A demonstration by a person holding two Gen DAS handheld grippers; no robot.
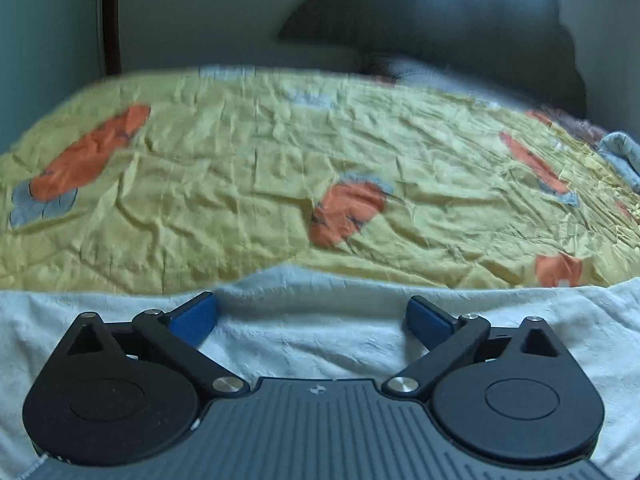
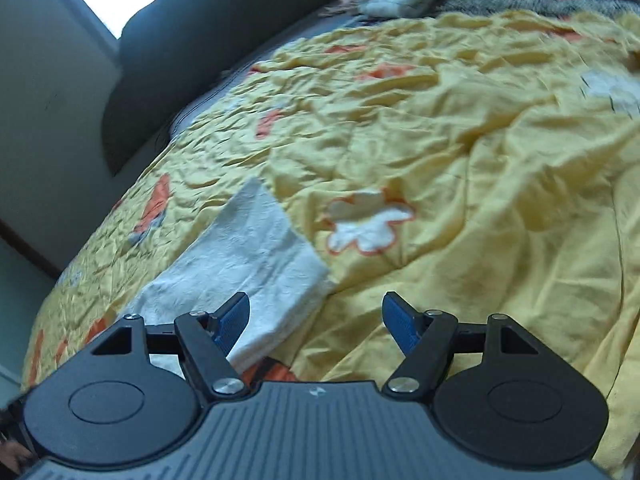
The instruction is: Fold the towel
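Black tongs [image 1: 312, 320] with blue pads [image 1: 428, 320], silver screws, ribbed grey body.

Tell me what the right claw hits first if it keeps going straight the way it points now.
Most likely the yellow bedspread: the open right claw has bare cover ahead of its gap. The white towel lies just off its left finger, so that finger might brush the towel's edge; depth is hard to judge.

Both wrist cams low over bed [image 1: 240, 152], sharing towel [image 2: 248, 248].
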